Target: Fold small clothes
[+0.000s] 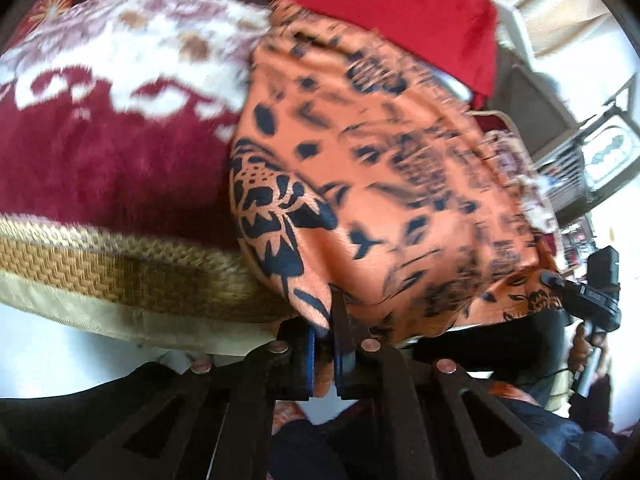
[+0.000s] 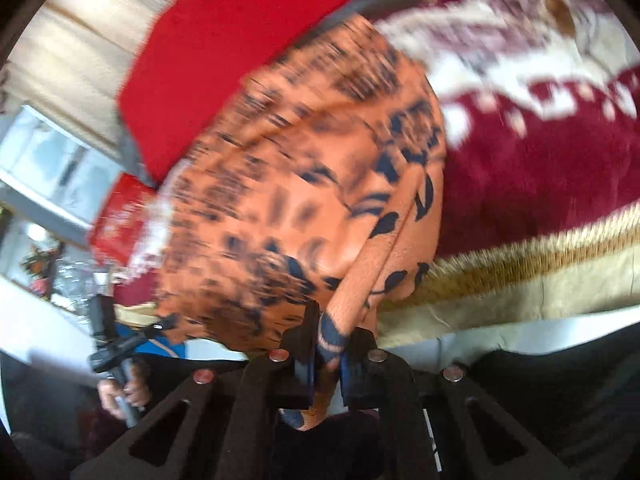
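An orange garment (image 1: 360, 184) printed with black leopard shapes lies over a dark red and white plush blanket (image 1: 100, 132). My left gripper (image 1: 325, 320) is shut on the garment's near left corner, with the cloth pinched between its blue pads. In the right wrist view the same garment (image 2: 304, 184) stretches away, blurred. My right gripper (image 2: 332, 336) is shut on its near right corner, a fold of cloth squeezed between the pads. Each gripper shows small in the other's view: the right gripper (image 1: 560, 286) at the garment's far corner, the left gripper (image 2: 166, 324) likewise.
A bright red cloth (image 1: 360, 8) lies beyond the garment. The blanket's woven tan border (image 1: 120, 272) runs along the bed's near edge. A hand (image 2: 128, 392) holds the other gripper's handle. Room furniture (image 1: 592, 148) and a window (image 2: 60, 160) lie to the sides.
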`<state>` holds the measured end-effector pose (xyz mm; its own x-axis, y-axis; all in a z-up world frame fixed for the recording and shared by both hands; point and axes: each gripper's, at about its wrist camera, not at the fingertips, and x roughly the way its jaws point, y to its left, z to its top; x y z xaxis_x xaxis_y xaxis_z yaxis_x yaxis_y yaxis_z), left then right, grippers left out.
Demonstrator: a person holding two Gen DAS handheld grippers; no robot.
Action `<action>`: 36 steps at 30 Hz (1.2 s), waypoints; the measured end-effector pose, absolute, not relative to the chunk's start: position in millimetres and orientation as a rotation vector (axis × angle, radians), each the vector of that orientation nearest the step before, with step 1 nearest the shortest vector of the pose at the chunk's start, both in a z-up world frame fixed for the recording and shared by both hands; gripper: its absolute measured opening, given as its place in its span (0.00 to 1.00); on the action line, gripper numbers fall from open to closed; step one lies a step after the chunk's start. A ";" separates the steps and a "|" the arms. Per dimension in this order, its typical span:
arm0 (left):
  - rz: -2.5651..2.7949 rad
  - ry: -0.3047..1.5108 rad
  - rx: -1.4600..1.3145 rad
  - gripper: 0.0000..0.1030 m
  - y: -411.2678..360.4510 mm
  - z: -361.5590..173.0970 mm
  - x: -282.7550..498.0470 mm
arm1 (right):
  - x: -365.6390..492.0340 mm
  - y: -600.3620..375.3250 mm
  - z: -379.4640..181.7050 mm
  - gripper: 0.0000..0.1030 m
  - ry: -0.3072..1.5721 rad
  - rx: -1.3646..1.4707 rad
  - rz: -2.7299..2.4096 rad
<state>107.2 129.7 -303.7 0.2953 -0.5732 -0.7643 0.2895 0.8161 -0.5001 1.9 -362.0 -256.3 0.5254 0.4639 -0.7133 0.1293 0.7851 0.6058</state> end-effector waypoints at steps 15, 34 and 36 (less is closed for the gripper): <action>-0.683 0.882 -0.382 0.07 131.8 -152.0 221.1 | 82.6 -420.5 -133.1 0.08 0.571 0.805 0.297; -0.439 1.070 -0.711 0.07 104.7 -295.5 464.2 | 330.9 -515.3 -296.8 0.09 0.696 1.193 -0.043; -0.428 1.121 -0.776 0.08 108.1 -299.1 468.6 | 334.7 -519.8 -305.3 0.11 0.717 1.251 -0.025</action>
